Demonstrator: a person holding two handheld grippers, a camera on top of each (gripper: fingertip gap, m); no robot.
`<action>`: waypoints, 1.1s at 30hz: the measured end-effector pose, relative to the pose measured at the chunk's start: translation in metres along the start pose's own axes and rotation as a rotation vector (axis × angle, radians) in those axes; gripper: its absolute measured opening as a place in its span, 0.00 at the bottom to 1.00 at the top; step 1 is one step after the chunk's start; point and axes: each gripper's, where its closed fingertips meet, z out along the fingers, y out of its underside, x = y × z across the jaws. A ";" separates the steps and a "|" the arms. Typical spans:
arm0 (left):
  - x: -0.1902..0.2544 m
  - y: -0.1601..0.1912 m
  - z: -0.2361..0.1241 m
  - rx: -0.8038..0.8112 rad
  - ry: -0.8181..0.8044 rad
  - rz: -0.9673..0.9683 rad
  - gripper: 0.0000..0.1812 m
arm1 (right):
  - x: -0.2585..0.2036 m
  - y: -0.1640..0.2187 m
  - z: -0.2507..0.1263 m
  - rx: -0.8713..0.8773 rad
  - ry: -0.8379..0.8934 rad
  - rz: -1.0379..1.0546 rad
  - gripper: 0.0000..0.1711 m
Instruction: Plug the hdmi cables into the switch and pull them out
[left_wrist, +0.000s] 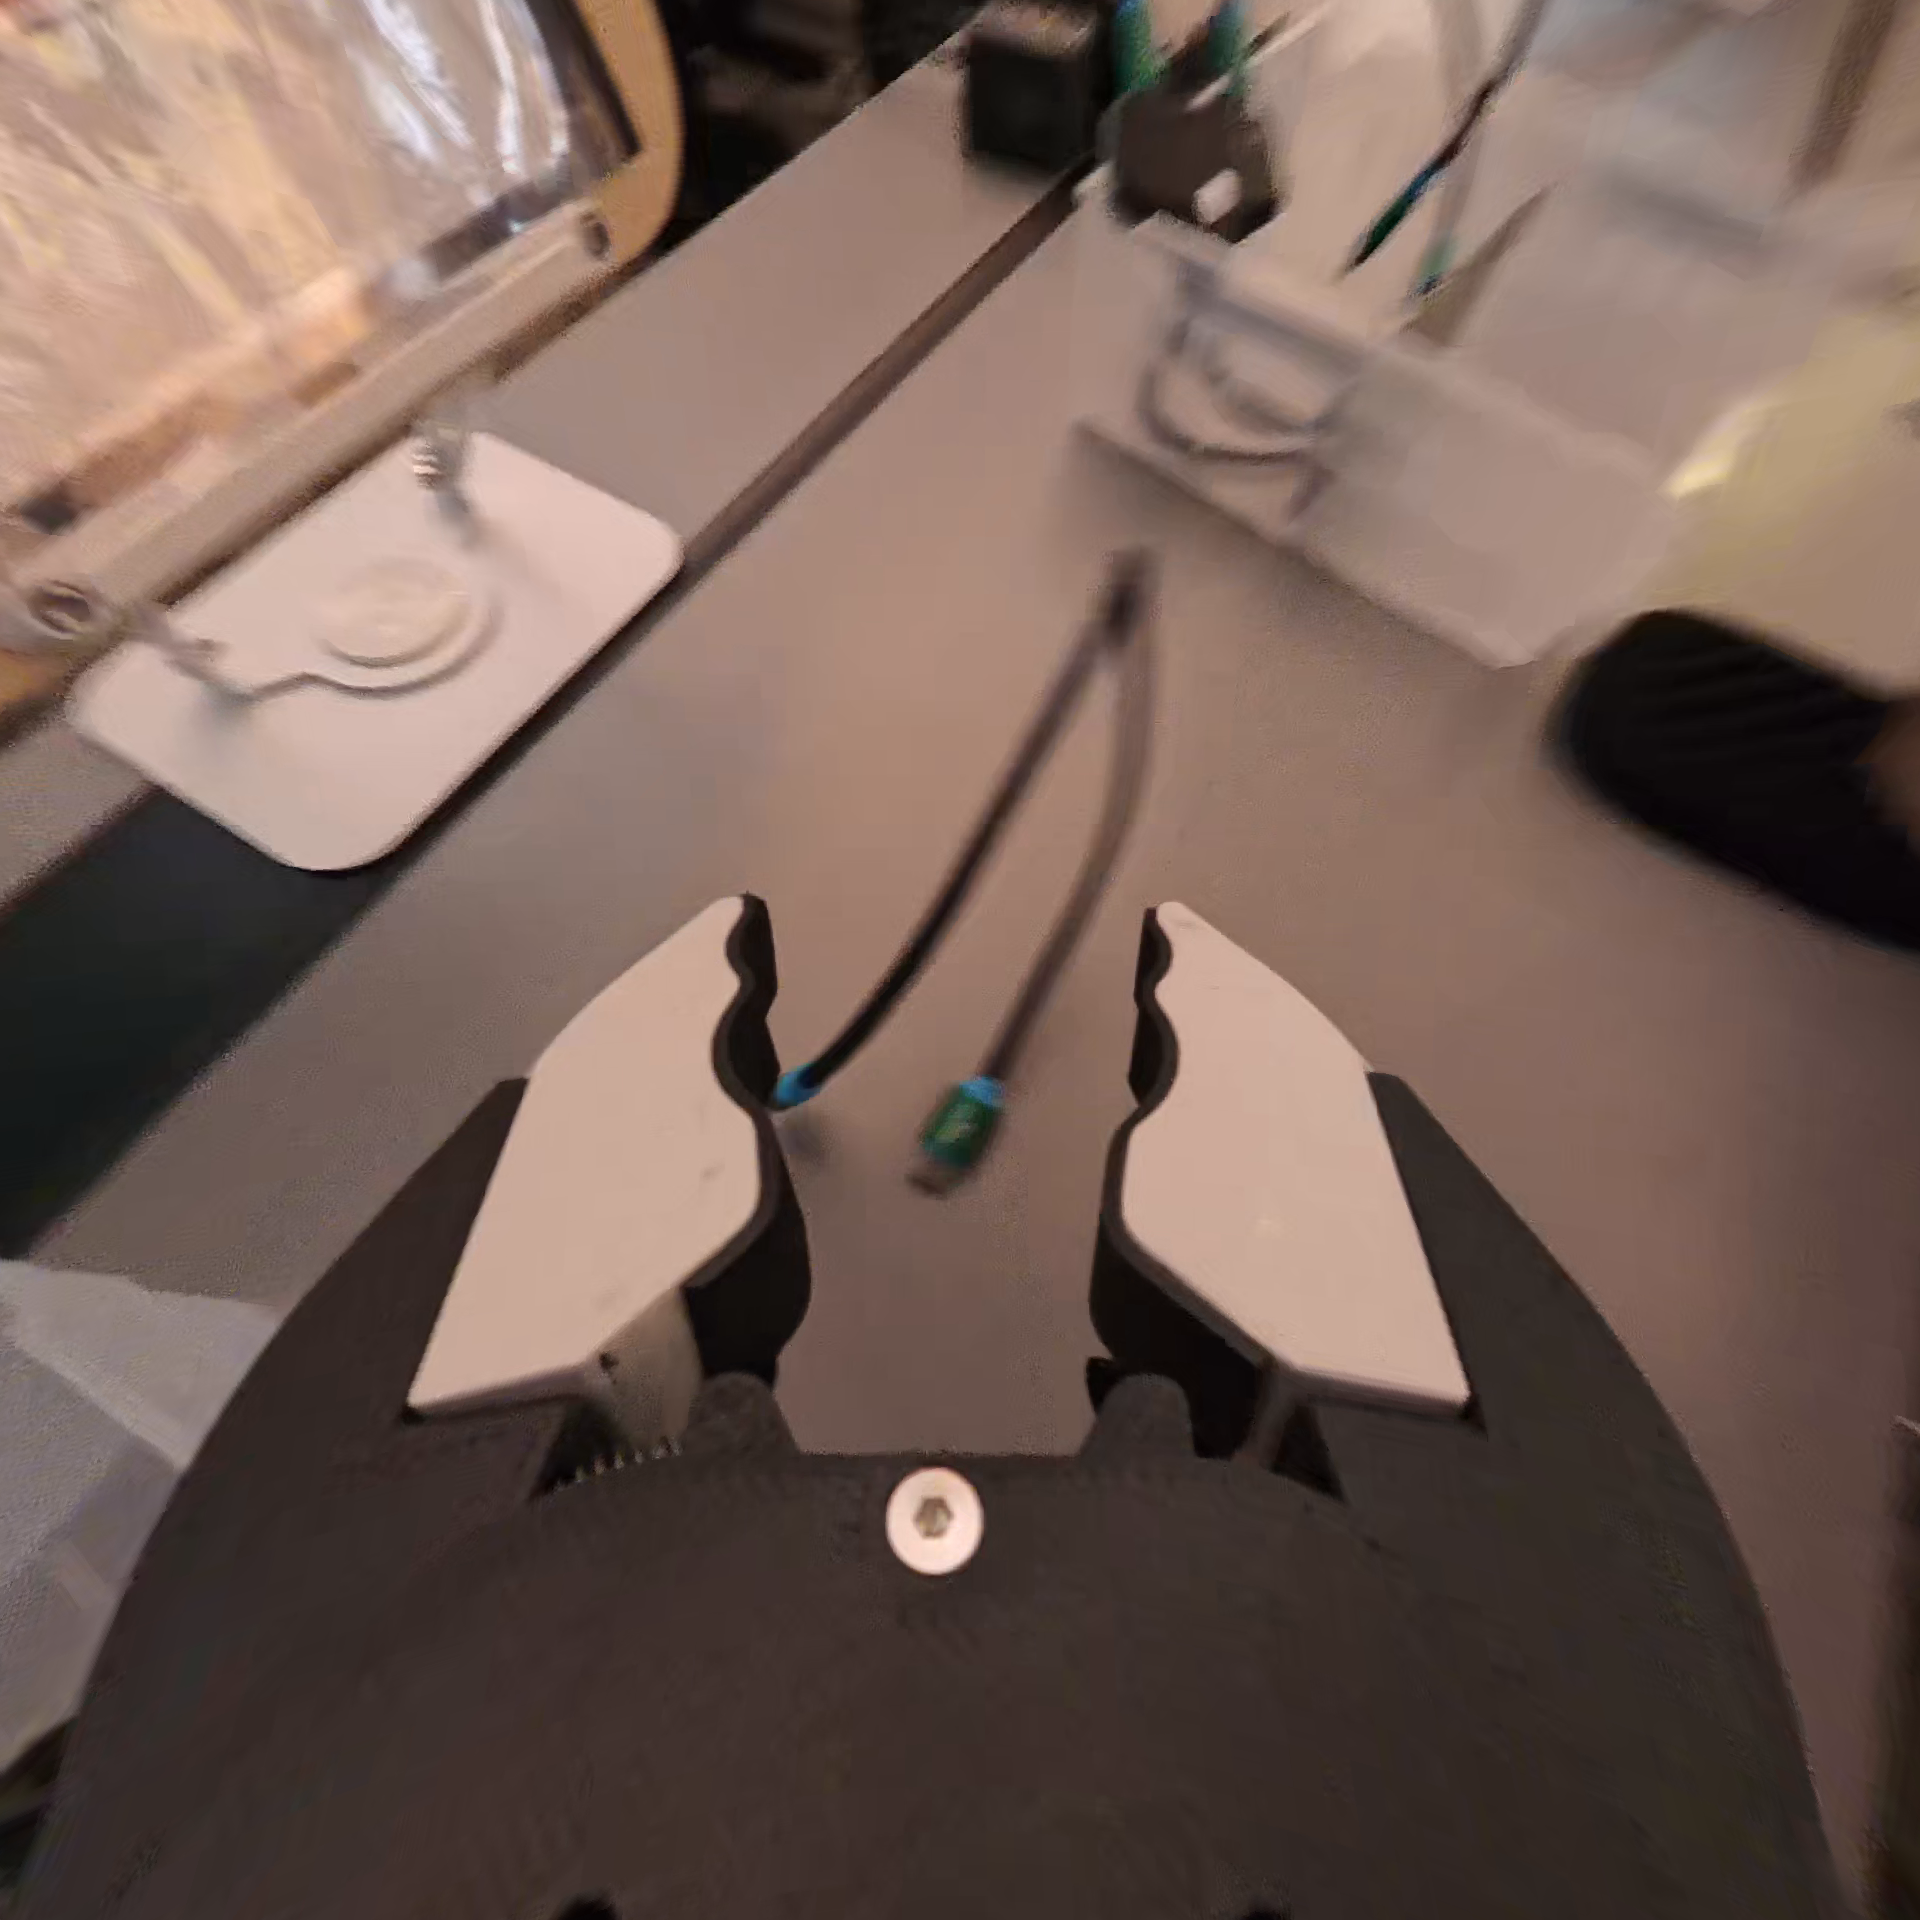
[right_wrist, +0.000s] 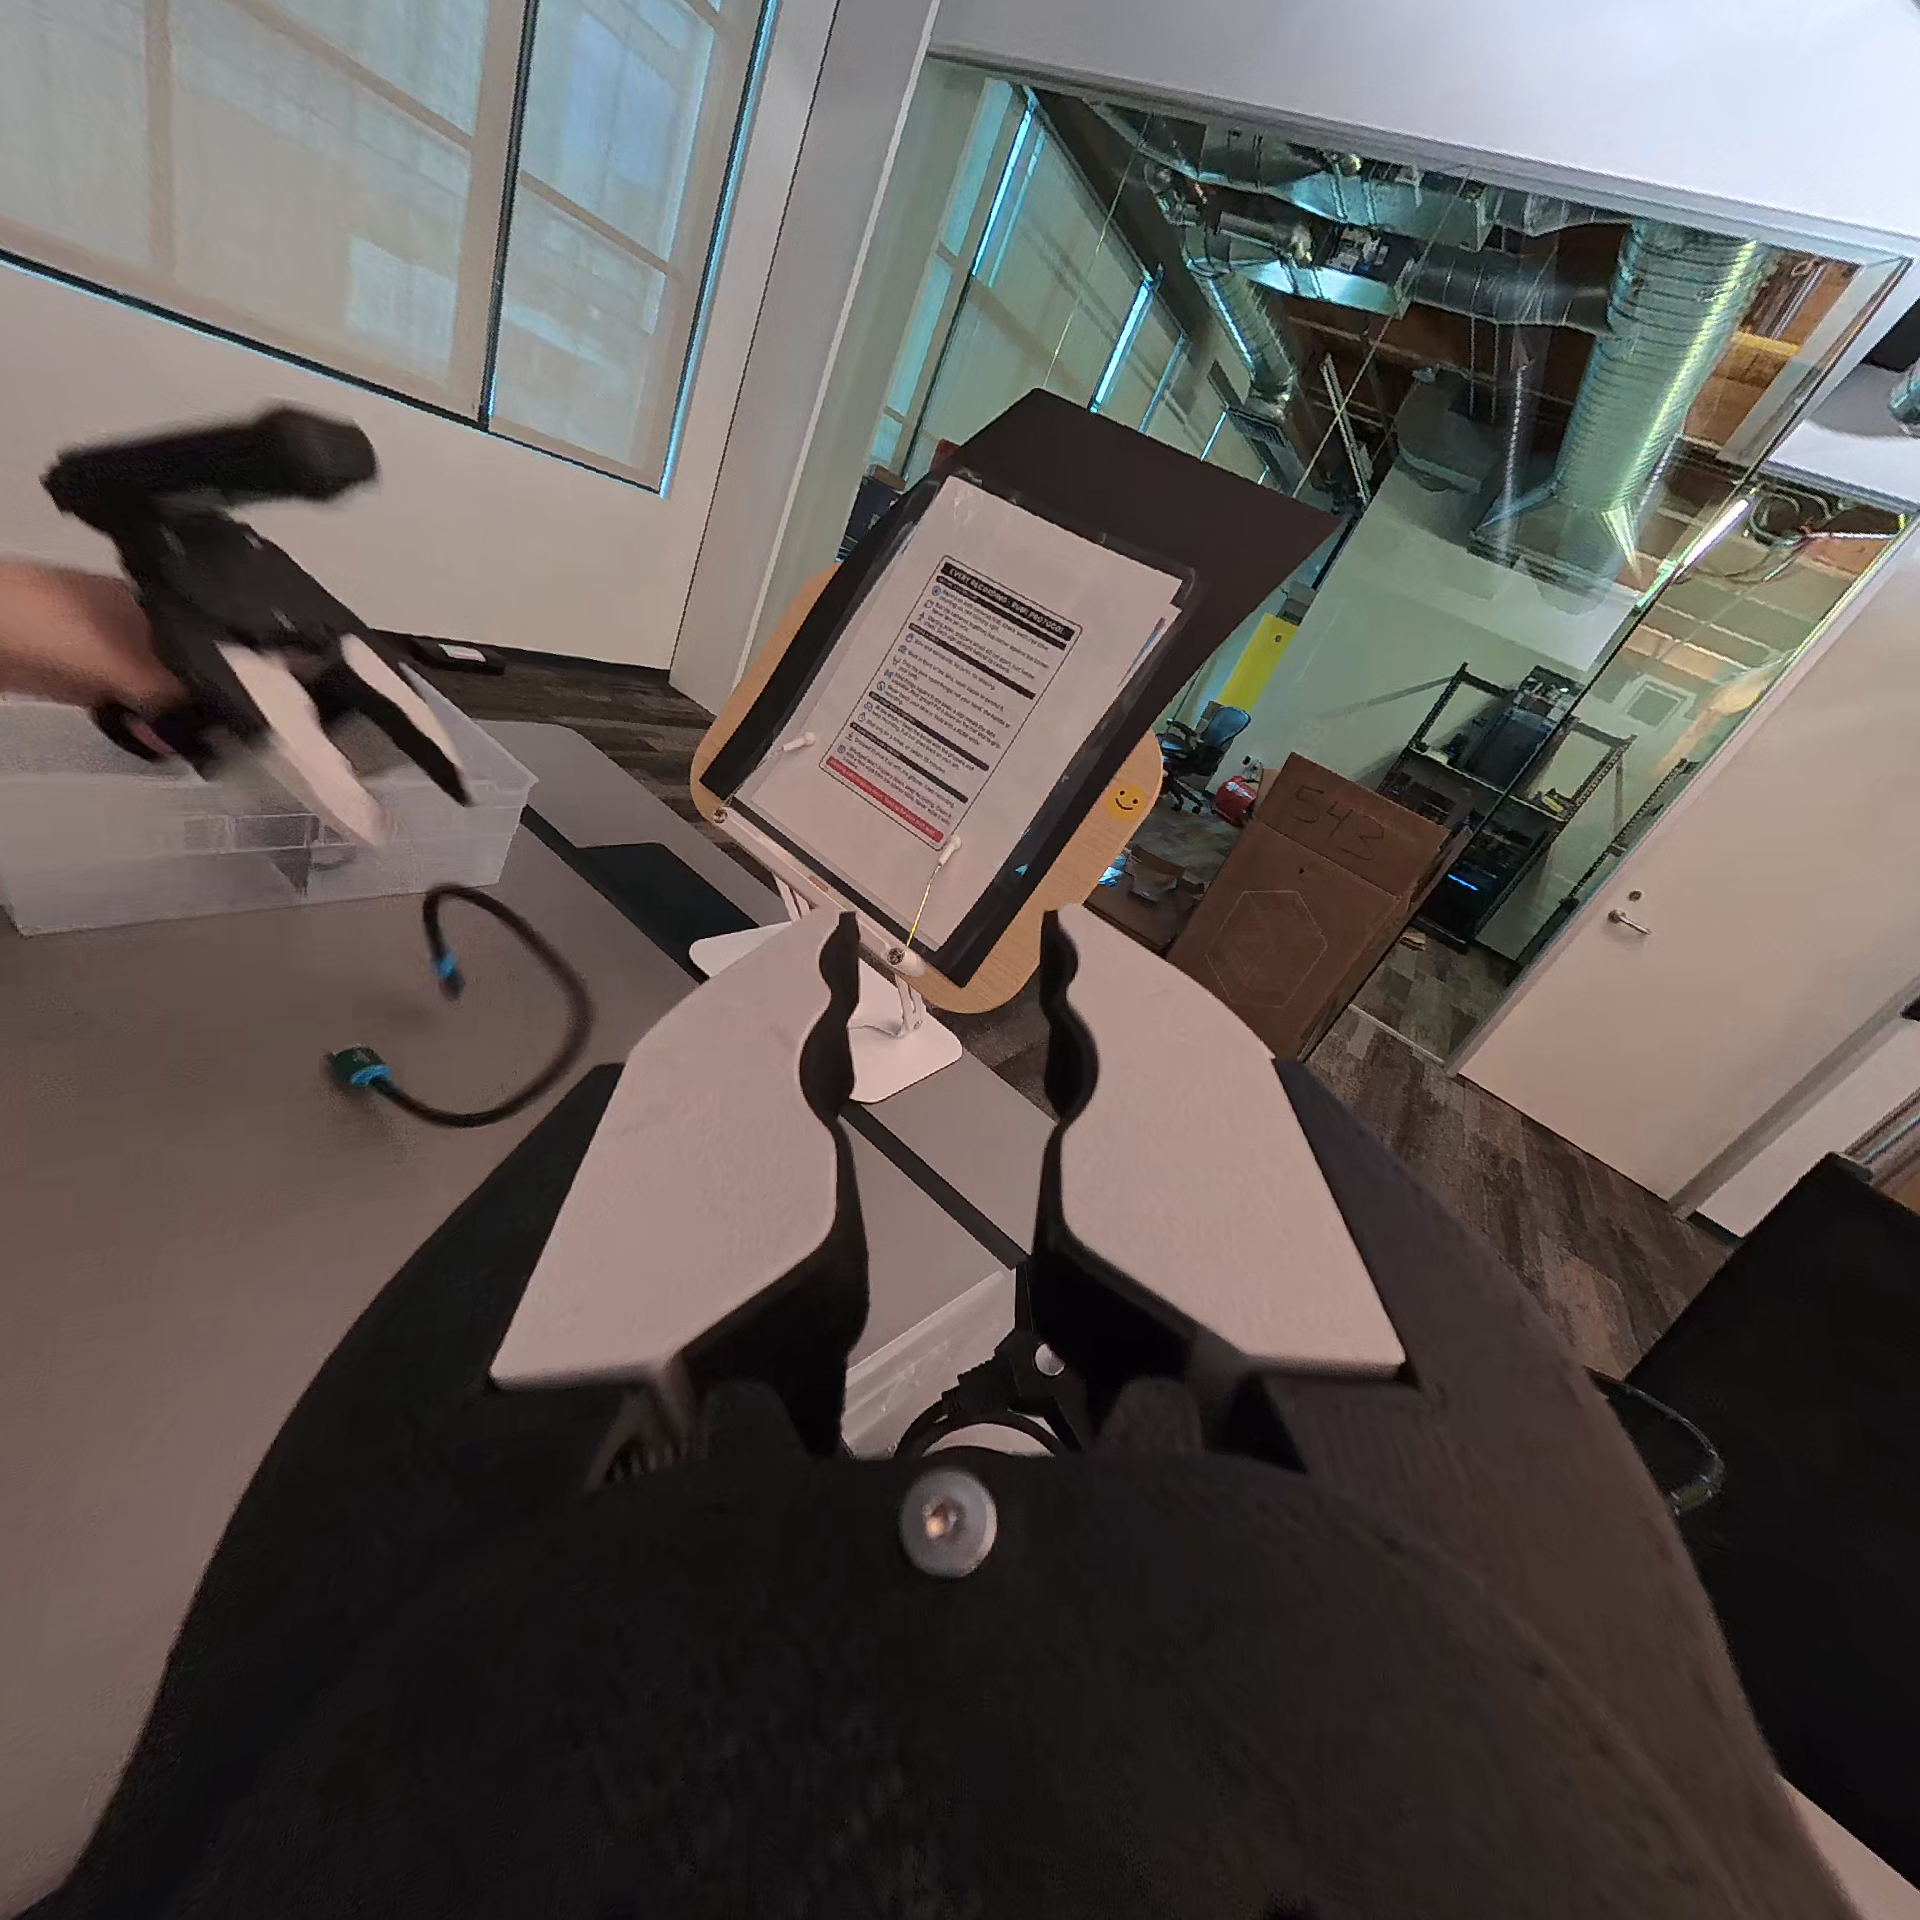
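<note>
Hovering over the grey table (left_wrist: 623, 436), the left gripper (left_wrist: 956, 935) gapes above 2 HDMI plugs (left_wrist: 961, 1127); the right gripper (right_wrist: 945, 940) stands apart, empty.

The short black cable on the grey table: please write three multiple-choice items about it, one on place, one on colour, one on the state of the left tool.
1. Where does the short black cable lie?
A. On the grey table
B. In the clear plastic bin
C. On the floor

2. What colour is its plug housing?
A. Red
B. Green
C. White

3. How is the left tool?
A. Shut on the cable
B. Shut, empty
C. Open, empty

Key: 1 A, the whole loop rests on the tabletop; 2 B, the left wrist view shows a green shell with a blue collar; 3 C, its fingers stand apart with nothing between them.
</note>
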 end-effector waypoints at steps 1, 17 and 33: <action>0.003 -0.001 -0.016 0.040 0.075 -0.048 0.37 | 0.001 0.000 0.000 0.001 0.002 0.004 0.20; -0.183 0.124 -0.142 -0.142 -0.695 -0.530 0.27 | 0.008 0.012 0.004 -0.022 0.009 0.037 0.20; -0.230 0.225 -0.077 -0.687 -0.496 -0.740 0.24 | -0.005 0.047 0.051 -0.202 -0.028 -0.046 0.20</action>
